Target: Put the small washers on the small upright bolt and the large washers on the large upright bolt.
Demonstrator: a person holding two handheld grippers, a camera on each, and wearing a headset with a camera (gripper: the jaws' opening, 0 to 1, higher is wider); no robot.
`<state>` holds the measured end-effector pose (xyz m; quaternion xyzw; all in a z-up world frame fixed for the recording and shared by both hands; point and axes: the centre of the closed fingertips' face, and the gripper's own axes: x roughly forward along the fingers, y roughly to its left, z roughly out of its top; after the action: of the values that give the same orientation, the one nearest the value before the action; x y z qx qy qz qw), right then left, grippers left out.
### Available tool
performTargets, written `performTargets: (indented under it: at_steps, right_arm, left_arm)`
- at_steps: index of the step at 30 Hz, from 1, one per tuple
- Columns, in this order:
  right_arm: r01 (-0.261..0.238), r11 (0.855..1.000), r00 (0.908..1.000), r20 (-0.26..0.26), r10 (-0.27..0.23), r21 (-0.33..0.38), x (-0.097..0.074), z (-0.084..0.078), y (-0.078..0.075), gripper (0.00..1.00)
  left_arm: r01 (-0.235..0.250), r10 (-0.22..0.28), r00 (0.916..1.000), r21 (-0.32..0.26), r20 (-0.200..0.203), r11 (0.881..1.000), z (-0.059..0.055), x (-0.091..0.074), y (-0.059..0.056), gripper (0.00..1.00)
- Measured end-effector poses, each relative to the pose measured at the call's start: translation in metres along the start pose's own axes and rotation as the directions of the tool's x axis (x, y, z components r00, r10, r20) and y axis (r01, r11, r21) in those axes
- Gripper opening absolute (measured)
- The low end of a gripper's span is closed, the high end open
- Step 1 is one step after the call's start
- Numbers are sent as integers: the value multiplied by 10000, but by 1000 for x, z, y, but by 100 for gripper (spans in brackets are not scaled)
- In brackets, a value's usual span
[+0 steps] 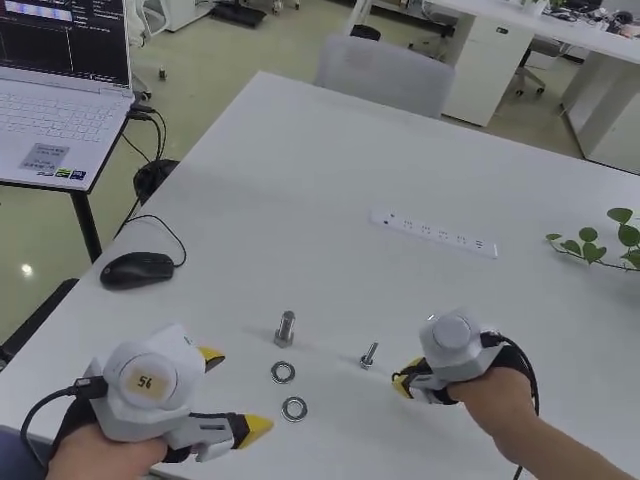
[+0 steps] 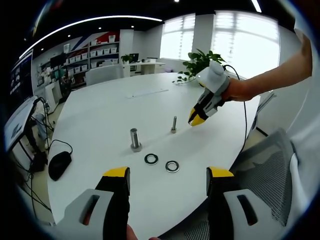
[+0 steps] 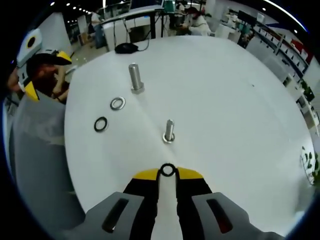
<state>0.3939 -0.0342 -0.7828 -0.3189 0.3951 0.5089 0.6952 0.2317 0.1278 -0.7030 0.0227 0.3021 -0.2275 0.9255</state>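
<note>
On the left of the white workbench [image 1: 300,180], the left gripper [image 1: 232,392], a grey handheld tool with yellow-tipped jaws, is hovering above the near edge. Its jaws are spread wide and holding nothing.

Just to its right, a large grey metal ring washer [image 1: 283,372] and a second large washer [image 1: 294,408] are lying flat on the bench, close together but apart. Just beyond them, the large upright silver steel bolt [image 1: 285,328] is standing on its hexagonal head, its shank looking bare.

Further right, the small upright silver bolt [image 1: 369,354] is standing too. It is also looking bare, though its base is too small to be sure.

Just beside it, the right gripper [image 1: 405,383] is pinching a small dark metal ring washer [image 3: 167,170] between its yellow tips, which are pointing toward the small bolt.

The task is seemingly just getting started. No washer is visibly threaded, one small washer is about to go on, and both large washers are waiting
</note>
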Motion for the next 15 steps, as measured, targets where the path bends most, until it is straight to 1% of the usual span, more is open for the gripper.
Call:
performTargets:
  at_steps: [3, 8, 11, 15]
  right_arm:
    - [74, 9998, 9999, 96, -73, -157, -5, 7, -4, 13]
    - [157, 9981, 9992, 365, -135, -595, -12, 27, -11, 13]
    - [186, 9963, 9991, 397, -153, -835, -13, 35, -14, 13]
    - [81, 9926, 9993, 376, -35, -1213, -11, 45, -14, 13]
  left_arm:
    - [25, -25, 10000, 38, -22, 10000, 0, 1, 0, 61]
    - [69, -69, 10000, 113, -18, 9999, 3, 1, -1, 61]
    - [99, -99, 10000, 142, 2, 9999, 5, 3, -2, 61]
    - [135, -136, 9999, 161, 33, 9998, 7, 4, -3, 61]
